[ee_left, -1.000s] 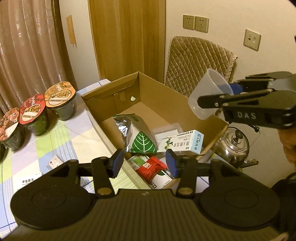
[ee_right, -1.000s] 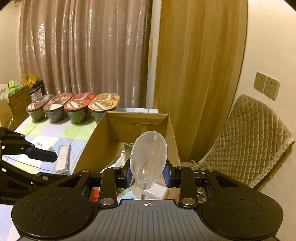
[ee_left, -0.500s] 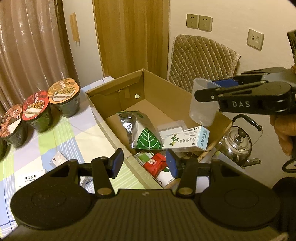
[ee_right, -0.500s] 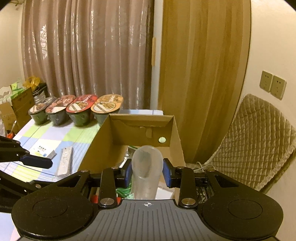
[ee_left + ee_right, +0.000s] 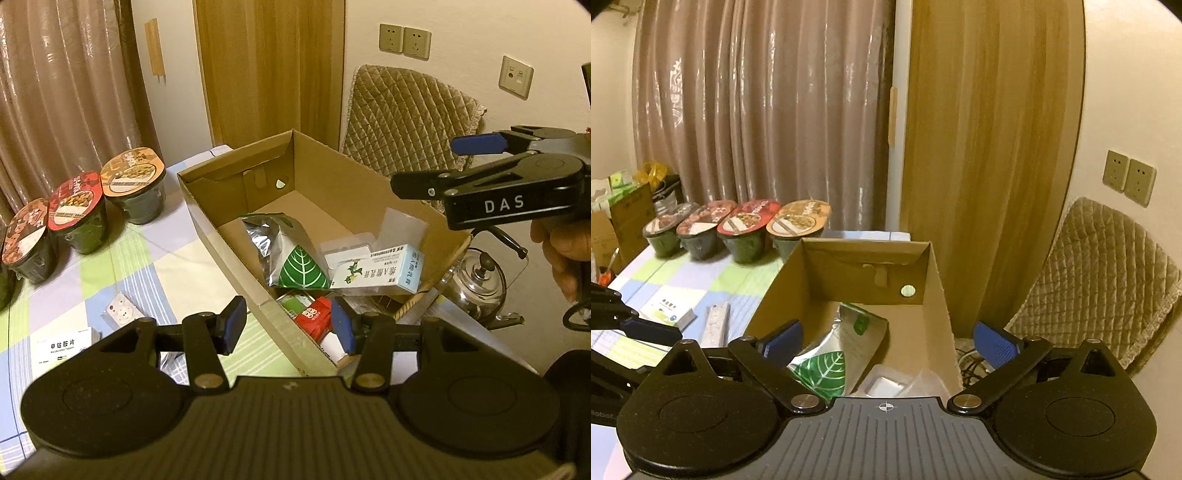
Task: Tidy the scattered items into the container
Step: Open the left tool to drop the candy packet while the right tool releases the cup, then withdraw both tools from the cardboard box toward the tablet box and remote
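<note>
While the clear cup sits in the cardboard box by the right wall, its outline is faint and partly hidden behind the white carton. Box contents at the near end are cut off by the left gripper. Left gripper: fingers apart, empty, over the box's near edge. Right gripper: fingers spread wide, holding nothing, above the box and foil bag. Small white box lies on the tablecloth.
</note>
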A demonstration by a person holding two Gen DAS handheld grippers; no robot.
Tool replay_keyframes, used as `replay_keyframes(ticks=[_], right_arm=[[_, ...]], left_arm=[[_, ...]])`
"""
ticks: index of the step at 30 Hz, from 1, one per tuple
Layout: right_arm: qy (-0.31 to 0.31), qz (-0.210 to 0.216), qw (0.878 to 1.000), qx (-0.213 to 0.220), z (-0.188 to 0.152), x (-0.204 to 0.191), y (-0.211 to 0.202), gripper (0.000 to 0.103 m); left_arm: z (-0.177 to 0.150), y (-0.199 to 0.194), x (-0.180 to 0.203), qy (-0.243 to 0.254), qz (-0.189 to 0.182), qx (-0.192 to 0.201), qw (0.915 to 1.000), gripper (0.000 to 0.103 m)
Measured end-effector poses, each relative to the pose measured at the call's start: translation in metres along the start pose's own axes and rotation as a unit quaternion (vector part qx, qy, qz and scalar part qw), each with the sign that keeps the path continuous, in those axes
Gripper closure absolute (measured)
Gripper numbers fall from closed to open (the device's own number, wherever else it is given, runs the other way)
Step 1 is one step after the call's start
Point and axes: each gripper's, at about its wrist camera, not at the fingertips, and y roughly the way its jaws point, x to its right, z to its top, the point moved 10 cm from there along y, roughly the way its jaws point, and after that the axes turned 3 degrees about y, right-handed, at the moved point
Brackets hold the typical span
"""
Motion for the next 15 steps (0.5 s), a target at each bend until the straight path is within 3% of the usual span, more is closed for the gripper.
replay_keyframes(ticks=[15], right_arm=[[-0.002, -0.001, 1.000, -0.005, -0.0061, -0.0035, -0.0062, 0.000]], left_arm=[[-0.0064, -0.0051, -0.0022, -0.004, 0.002, 0.000, 1.0000, 0.058]])
